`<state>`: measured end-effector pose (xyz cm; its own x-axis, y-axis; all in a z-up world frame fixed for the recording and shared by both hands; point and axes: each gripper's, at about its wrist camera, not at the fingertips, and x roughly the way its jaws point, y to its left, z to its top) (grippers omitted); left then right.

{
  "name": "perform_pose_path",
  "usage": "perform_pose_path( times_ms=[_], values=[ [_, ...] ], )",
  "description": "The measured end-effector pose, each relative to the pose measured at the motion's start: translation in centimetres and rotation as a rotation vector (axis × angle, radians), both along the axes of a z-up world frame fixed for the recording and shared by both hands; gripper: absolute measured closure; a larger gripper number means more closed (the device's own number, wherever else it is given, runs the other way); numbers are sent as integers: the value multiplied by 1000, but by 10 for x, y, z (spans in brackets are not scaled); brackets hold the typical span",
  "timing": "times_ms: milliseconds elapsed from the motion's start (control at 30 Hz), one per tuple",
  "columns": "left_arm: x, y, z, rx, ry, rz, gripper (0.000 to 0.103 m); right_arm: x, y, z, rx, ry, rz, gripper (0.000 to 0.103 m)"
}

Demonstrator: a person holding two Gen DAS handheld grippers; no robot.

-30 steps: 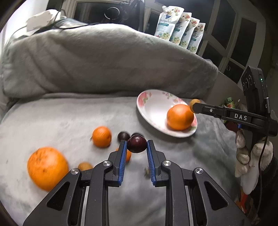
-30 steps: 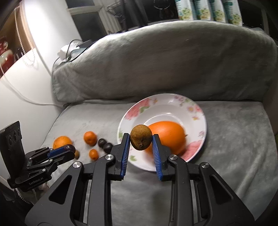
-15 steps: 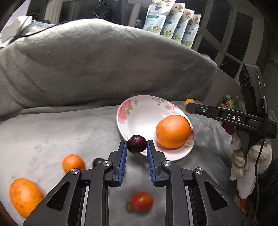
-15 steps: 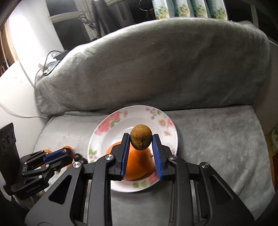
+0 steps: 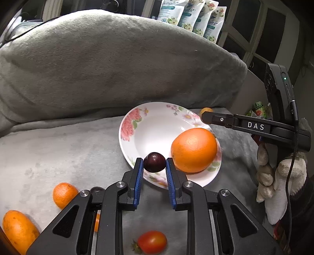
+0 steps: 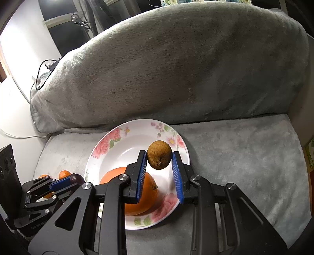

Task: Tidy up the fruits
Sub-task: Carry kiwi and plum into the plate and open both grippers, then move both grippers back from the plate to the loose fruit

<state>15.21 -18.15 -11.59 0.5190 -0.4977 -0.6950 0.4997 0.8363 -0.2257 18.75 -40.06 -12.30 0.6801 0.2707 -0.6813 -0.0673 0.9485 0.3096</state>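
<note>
My left gripper is shut on a dark plum and holds it over the near rim of the floral plate. A big orange lies in the plate. My right gripper holds a brown kiwi above the plate, just beyond the orange; its right pad stands slightly off the fruit. The right gripper also shows in the left wrist view, and the left gripper in the right wrist view.
On the grey blanket left of the plate lie a mandarin, a large orange fruit, another dark plum and a red tomato. A grey cushion rises behind. Pouches stand on the sill.
Both grippers moved toward the plate with their fruits. The left now has the plum at the plate's near rim; the right has the kiwi further over the plate.
</note>
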Motion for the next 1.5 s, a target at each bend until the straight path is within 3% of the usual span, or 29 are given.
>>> perform_pose_path(
  times_ms=[300, 367, 400, 433, 500, 567, 667, 1000, 1500],
  values=[
    [-1, -5, -1, 7, -6, -20, 77, 1, 0, 0, 4, -2, 3, 75],
    [-3, -7, -1, 16, -19, -28, 65, -1, 1, 2, -1, -8, 5, 57],
    [-3, -8, 0, 18, -25, -31, 58, -2, 2, 4, -7, -14, 1, 39],
    [-4, -8, 1, 18, -32, -33, 52, -3, 3, 6, -14, -26, -10, 29],
    [-5, -8, 1, 18, -41, -31, 42, -5, 3, 10, -13, -42, -13, 29],
    [-6, -6, 2, 11, -45, -34, 39, -7, 3, 13, -13, -45, -13, 27],
    [-7, -6, 3, 10, -51, -37, 34, -10, 4, 15, -21, -54, -12, 16],
    [-13, 8, 14, 11, -89, -15, 31, -21, 8, 25, -10, -79, -4, 14],
    [1, 92, 26, -39, -72, 141, 31, -60, 39, 43, -11, -135, 88, 14]
  ],
)
